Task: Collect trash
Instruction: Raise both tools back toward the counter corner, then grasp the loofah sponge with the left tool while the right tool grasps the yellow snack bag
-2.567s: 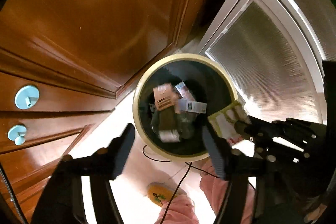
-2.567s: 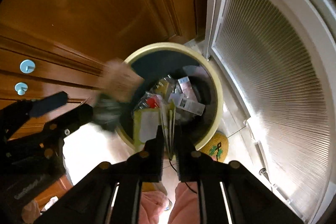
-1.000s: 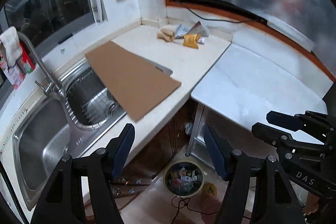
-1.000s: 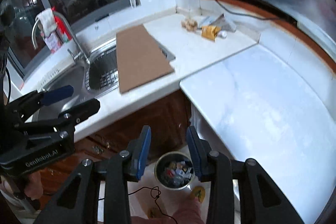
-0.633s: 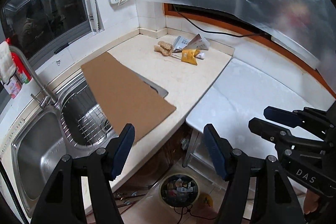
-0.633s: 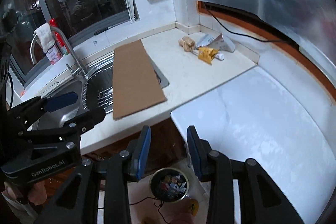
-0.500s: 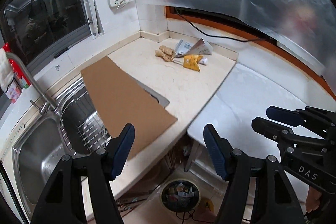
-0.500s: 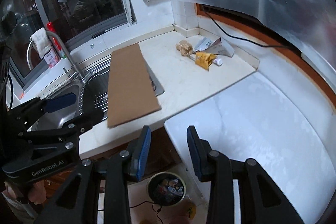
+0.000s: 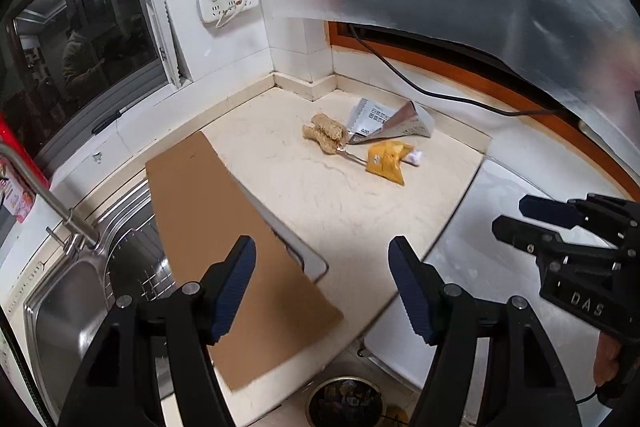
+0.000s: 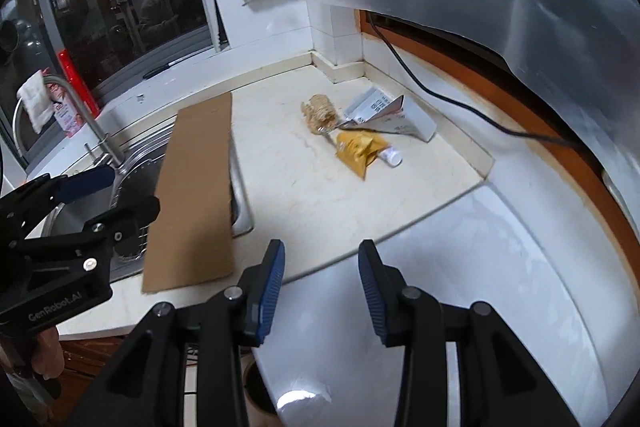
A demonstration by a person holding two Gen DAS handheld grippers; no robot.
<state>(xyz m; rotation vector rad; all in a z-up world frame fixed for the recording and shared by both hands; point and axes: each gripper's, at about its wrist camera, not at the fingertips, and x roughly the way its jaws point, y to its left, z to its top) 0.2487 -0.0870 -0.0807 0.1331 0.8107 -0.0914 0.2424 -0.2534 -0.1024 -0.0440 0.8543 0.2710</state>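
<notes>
Left gripper (image 9: 322,259): jaws wide apart, nothing between them, above the counter edge.
Right gripper (image 10: 322,267): jaws opening, nothing between the pads, above the white surface (image 10: 460,267).
Trash bin (image 9: 346,401): on the floor under the counter, partly hidden by the counter edge, filled with wrappers.
Cardboard sheet (image 9: 224,239): lies flat, half over the sink (image 9: 68,311), between the left gripper and the far corner.
Counter (image 9: 340,203): bare in the middle.
Trash: yellow packet (image 9: 386,161), brown crumpled lump (image 9: 326,139) and grey printed wrapper (image 9: 390,121), close together near the far corner.
Behind: black cable (image 9: 440,95) along the wall, wall socket (image 9: 226,1), dark window (image 9: 76,39).
</notes>
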